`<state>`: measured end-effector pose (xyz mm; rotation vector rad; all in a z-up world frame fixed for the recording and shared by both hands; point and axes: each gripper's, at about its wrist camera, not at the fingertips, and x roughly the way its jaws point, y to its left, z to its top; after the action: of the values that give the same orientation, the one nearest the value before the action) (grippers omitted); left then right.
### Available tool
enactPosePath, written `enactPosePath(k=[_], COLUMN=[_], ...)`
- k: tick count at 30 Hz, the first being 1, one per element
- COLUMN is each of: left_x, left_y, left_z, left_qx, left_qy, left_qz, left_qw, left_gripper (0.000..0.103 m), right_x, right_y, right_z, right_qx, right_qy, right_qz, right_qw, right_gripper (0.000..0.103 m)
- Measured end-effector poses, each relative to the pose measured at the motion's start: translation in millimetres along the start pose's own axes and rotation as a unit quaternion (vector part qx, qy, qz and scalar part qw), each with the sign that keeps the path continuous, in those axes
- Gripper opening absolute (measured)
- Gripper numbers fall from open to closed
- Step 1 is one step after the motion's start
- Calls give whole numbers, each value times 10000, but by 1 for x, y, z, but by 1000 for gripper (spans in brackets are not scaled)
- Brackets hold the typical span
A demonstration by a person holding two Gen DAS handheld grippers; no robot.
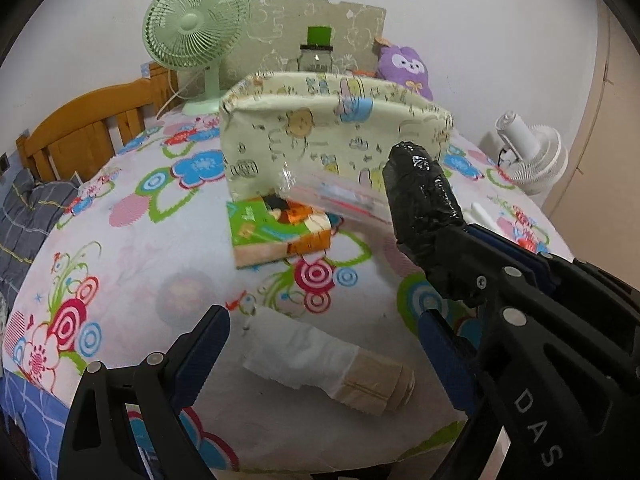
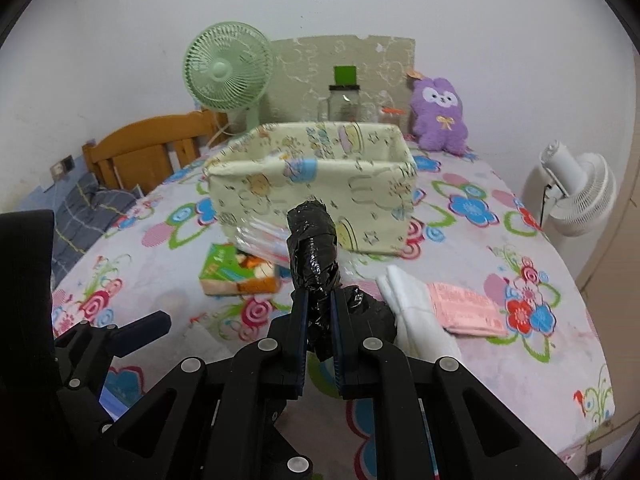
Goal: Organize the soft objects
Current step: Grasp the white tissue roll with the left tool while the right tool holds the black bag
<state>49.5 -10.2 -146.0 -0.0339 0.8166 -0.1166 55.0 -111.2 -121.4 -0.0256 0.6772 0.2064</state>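
My right gripper [image 2: 319,312] is shut on a black plastic-wrapped roll [image 2: 314,246], held above the floral table in front of the pale yellow fabric box [image 2: 320,184]. In the left wrist view the same roll [image 1: 424,196] sticks up at right, near the box [image 1: 332,132]. My left gripper [image 1: 324,344] is open and empty, its fingers either side of a white-and-tan paper roll [image 1: 332,364] lying on the table. A green tissue pack [image 1: 276,232] and a clear plastic packet [image 1: 340,196] lie before the box.
A green fan [image 2: 228,68], glass jar [image 2: 344,100] and purple plush [image 2: 440,114] stand behind the box. A white fan [image 2: 576,196] is at right. White folded cloth [image 2: 416,304] and a pink packet [image 2: 468,308] lie at right. A wooden bed frame [image 2: 148,148] is at left.
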Motion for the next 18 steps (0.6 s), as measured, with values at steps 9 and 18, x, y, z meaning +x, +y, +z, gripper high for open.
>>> enactPosePath(k=[9,18], left_x=[13,13], left_y=[-2,1], left_z=[-13,-11], left_qx=[-37,-85], left_qy=[175,4], left_qz=[77,437], left_qw=[9998,9990], left_gripper=[95,55], right_x=[14,19], right_y=[-6,-6], right_z=[-19,-20], right_qx=[144,162], right_qy=[323,351], right_qz=[-28,-10], right_qw=[9994,9993], right_gripper=[13,13])
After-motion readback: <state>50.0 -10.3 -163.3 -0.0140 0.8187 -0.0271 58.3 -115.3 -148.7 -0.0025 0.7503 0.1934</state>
